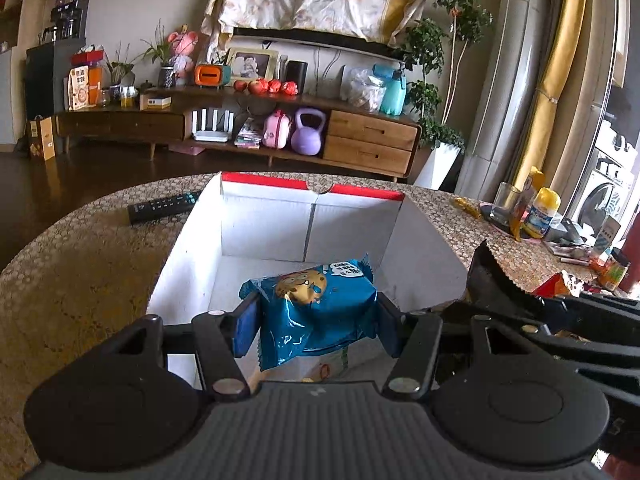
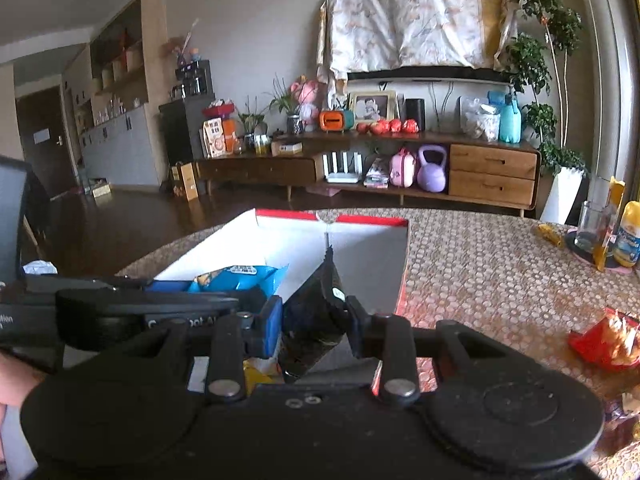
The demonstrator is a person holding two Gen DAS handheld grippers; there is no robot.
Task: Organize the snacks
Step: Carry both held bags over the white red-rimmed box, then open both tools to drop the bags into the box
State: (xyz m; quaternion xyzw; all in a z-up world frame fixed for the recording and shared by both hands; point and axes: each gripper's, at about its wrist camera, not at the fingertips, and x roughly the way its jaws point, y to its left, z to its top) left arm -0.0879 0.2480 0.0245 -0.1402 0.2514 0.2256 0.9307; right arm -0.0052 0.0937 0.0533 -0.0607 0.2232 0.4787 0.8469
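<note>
Left gripper (image 1: 318, 322): a blue snack packet (image 1: 320, 304) is held between its jaws; the packet is pressed on both sides by the blue pads (image 1: 244, 330), so the jaws are closed on it.
Blue snack packet, place: it is held above the open white box (image 1: 200, 256), near the front of the box, and it is tilted a little; a cookie picture is seen on its face.
Right gripper (image 2: 314, 326): a black snack packet (image 2: 316, 312) is clamped between its jaws, with one pointed corner standing up.
Black snack packet, place: it is held over the right part of the box (image 2: 368, 256), just beside the blue packet (image 2: 240, 276) as seen from the right wrist view.
White box: it stands on the bench (image 1: 80, 280) with its red-edged flaps open.
Bench, other things: a red snack bag (image 2: 608, 340) lies well apart on the right; a remote control (image 1: 164, 206) lies left of the box; a glass (image 1: 504, 202) and a yellow bottle (image 1: 542, 212) are placed at the far right.
</note>
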